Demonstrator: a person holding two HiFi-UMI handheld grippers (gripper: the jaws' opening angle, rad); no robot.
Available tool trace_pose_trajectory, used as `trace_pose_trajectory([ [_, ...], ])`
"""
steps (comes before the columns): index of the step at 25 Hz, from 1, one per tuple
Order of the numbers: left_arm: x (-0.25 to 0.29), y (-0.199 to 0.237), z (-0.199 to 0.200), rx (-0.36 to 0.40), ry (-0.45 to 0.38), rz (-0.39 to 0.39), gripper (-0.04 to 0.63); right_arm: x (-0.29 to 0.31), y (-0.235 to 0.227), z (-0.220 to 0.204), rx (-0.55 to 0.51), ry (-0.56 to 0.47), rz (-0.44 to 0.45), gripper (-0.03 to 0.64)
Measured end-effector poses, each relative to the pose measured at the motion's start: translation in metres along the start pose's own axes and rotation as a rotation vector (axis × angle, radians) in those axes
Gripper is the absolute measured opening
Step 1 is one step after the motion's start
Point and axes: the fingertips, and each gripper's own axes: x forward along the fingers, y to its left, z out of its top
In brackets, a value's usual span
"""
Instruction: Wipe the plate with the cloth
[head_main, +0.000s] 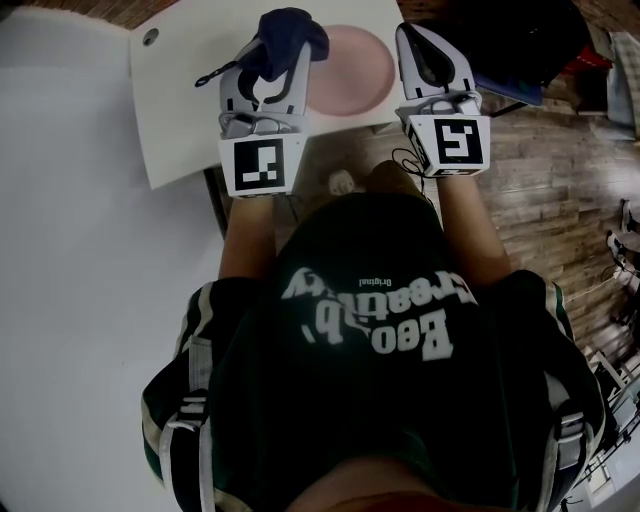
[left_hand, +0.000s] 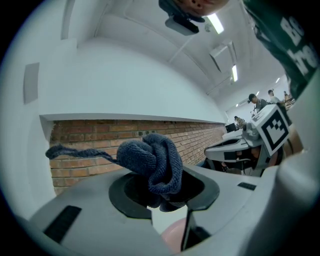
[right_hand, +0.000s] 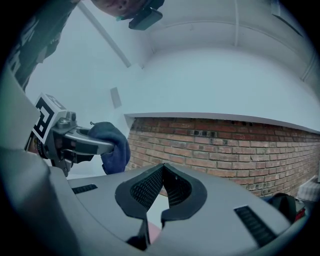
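- white table (head_main: 180, 110): flat top, with a small round hole (head_main: 150, 37) near its far left corner.
- wood plank floor (head_main: 540, 190): brown boards, to the right of the table.
- dark bulky item (head_main: 520, 45): at the table's far right, possibly a bag; a red piece (head_main: 590, 62) just beside it.
- brick wall (right_hand: 220, 142): red-brown courses under a white ledge (right_hand: 220, 117).
- ceiling lights (left_hand: 216, 22): long strips, lit.
- people (left_hand: 257, 101): small, standing far off in the room.

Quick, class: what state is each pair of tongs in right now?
Left tongs: closed on the cloth.
Right tongs: closed, holding nothing.
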Motion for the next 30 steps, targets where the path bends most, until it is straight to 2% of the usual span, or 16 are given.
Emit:
trace_pose_trajectory([
  [6,0.016,0.003,-0.008,0.008,0.028,0.002,0.129,0.018,-0.007,-0.008,-0.005,0.006,0.032,-0.005],
  [16,0.050,0.010,-0.018,0.017,0.088,0.082,0.129,0.053,-0.024,-0.022,0.020,0.004,0.156,-0.003],
  [21,0.073,0.005,-0.026,0.048,0.131,0.107,0.129,0.070,-0.037,-0.041,0.048,0.012,0.201,-0.003],
  [30,0.079,0.005,-0.045,0.052,0.183,0.128,0.129,0.083,-0.030,-0.055,0.061,0.018,0.265,-0.005],
])
